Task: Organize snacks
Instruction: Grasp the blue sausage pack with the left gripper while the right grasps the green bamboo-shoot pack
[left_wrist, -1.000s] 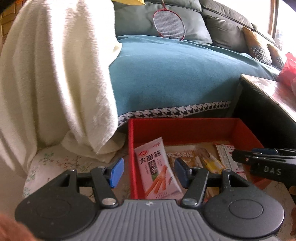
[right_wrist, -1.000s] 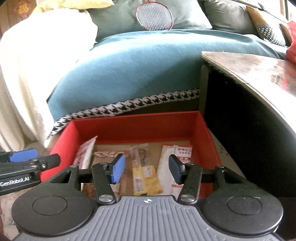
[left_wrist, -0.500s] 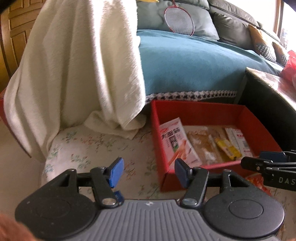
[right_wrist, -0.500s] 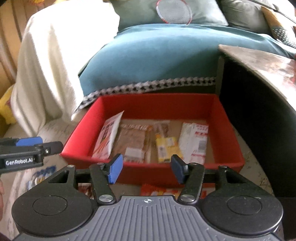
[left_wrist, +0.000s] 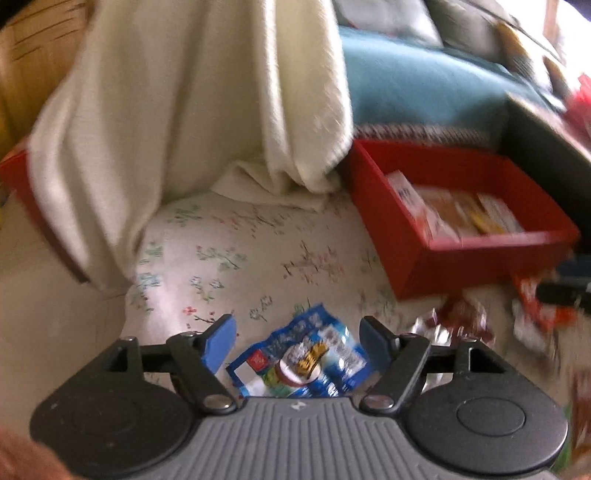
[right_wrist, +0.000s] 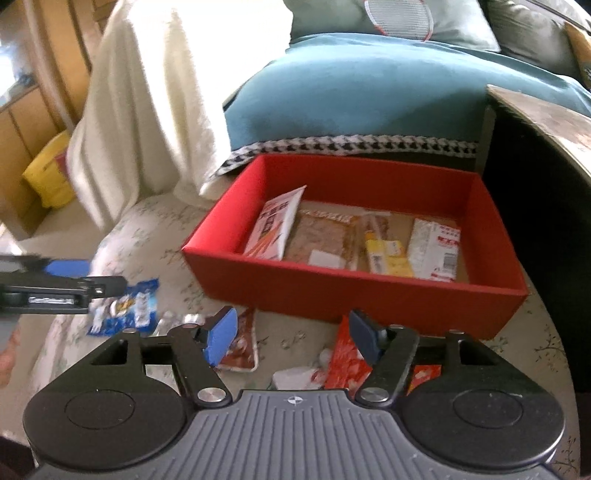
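Left gripper: fingers spread wide, nothing between the blue pads; it points down and forward over the floral-print cloth surface, with the blue foil snack packet lying in the gap below its fingers. Whether the pads touch the packet cannot be told; the view is blurred.
Left gripper from the right wrist view: enters from the left edge, level, its tip over the same blue packet.
Right gripper: fingers spread apart, holding nothing; aimed forward and slightly down, just short of the near wall of the red rectangular cardboard box.
Under the right gripper: a red-and-white snack packet by the left finger and an orange-red crinkled wrapper by the right finger, both lying on the cloth outside the box.
Box contents: 4 flat packets side by side; a white packet with red print leans on the left wall, then a brown clear-wrapped one, a yellow one and a white one with a barcode.
Surroundings: cream blanket draped to the left, teal sofa cover behind the box.
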